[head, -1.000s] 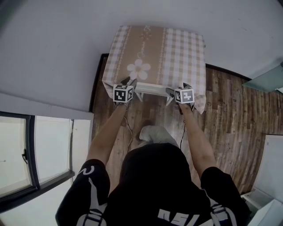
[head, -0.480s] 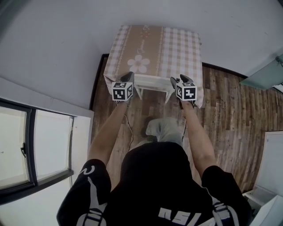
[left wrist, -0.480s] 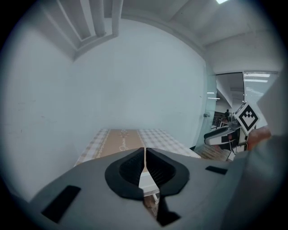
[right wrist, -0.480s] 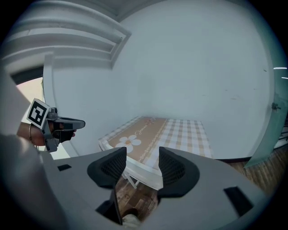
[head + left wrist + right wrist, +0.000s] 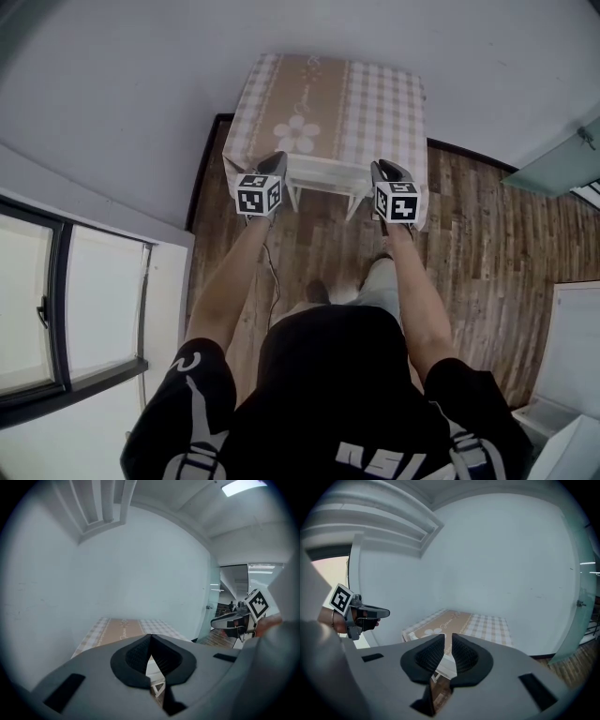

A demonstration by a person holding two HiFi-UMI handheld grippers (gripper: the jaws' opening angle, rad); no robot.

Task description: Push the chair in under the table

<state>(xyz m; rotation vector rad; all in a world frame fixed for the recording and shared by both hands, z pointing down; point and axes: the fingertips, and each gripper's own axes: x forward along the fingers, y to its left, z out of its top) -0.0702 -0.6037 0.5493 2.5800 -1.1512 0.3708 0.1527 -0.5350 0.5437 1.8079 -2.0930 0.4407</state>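
The table stands against the wall under a beige checked cloth with a flower print. The white chair is tucked beneath its near edge, only the back rail and legs showing. My left gripper hovers above the chair's left corner, shut and empty. My right gripper hangs over the right corner; its jaws have just been closing to a narrow slit with nothing between them. In the left gripper view the pads meet over the chair. In the right gripper view the pads stand slightly apart above the chair.
Dark wood floor runs to the right of the table. A window is on the left wall and a glass door at the right. A white cabinet stands at the lower right. The person's foot is behind the chair.
Both grippers have lifted off the chair's back rail and closed their jaws. The person's foot has shifted to the right behind the chair.
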